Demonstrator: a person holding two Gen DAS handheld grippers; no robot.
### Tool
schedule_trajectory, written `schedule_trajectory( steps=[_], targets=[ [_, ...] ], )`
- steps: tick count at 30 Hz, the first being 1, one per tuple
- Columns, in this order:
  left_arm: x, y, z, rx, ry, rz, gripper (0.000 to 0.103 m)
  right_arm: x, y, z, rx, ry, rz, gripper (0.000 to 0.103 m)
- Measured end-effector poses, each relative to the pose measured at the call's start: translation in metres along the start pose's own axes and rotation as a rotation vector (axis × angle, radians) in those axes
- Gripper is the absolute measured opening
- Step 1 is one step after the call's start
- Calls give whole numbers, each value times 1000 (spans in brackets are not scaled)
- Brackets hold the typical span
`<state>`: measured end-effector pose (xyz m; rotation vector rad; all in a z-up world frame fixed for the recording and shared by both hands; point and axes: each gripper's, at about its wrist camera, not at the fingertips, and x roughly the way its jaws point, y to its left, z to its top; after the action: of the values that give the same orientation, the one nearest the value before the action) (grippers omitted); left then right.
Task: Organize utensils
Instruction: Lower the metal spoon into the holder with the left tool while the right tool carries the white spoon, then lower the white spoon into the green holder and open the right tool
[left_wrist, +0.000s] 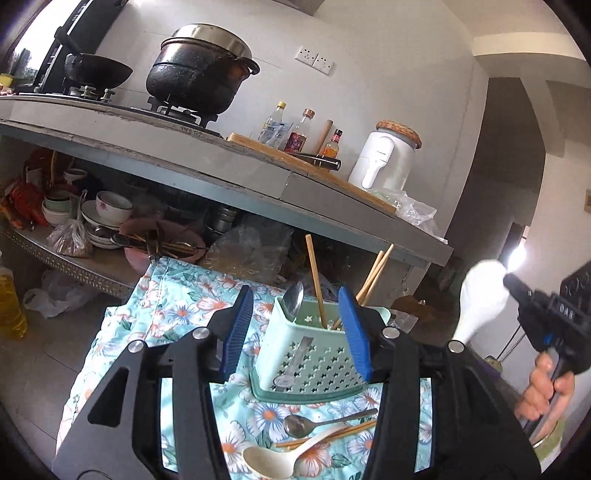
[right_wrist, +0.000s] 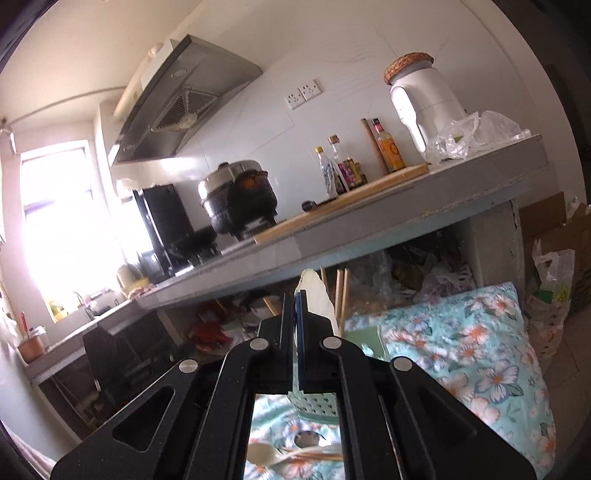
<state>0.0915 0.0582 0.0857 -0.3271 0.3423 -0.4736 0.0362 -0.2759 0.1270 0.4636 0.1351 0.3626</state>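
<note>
A pale green perforated utensil holder (left_wrist: 310, 354) stands on a floral cloth (left_wrist: 177, 306), holding a metal spoon (left_wrist: 293, 297) and wooden chopsticks (left_wrist: 316, 280). My left gripper (left_wrist: 299, 332) is open, its blue pads either side of the holder, just in front of it. On the cloth nearer me lie a metal spoon (left_wrist: 314, 422), a white ceramic spoon (left_wrist: 280, 458) and chopsticks (left_wrist: 328, 435). My right gripper (right_wrist: 298, 306) is shut on a white ceramic spoon (right_wrist: 317, 299), held up in the air to the right of the holder; the spoon also shows in the left wrist view (left_wrist: 480, 295).
A grey counter (left_wrist: 221, 166) runs behind with a black pot (left_wrist: 199, 70), a wok (left_wrist: 96, 72), bottles (left_wrist: 295, 133), a cutting board (left_wrist: 343, 177) and a white appliance (left_wrist: 384, 158). The shelf beneath holds bowls (left_wrist: 110, 210) and bags. Cardboard and plastic bags (right_wrist: 554, 273) stand at right.
</note>
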Motion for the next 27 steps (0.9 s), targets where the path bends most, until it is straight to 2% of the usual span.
schedule_trajectory(
  steps=[5,9,13,18,22,25,27],
  targets=[
    [-15,6,-19,-18,22,11,46,25,-2,22,38,-69,70,2],
    [-22,12,-28,-29,38,22,46,52,-6,22,27,-73,44,2],
    [-24,18,-34,-43,53,26,46,77,-24,6,55,-65,14,2],
    [-27,23,-41,-56,65,32,48,101,-52,-30,109,23,-35,2],
    [-28,26,-48,-66,78,34,50,100,-63,-51,135,90,-57,2],
    [-27,27,-51,-66,87,35,53,92,-64,-53,137,114,-66,5],
    [-27,27,-53,-67,93,37,55,81,-64,-52,136,103,-79,22]
  ],
)
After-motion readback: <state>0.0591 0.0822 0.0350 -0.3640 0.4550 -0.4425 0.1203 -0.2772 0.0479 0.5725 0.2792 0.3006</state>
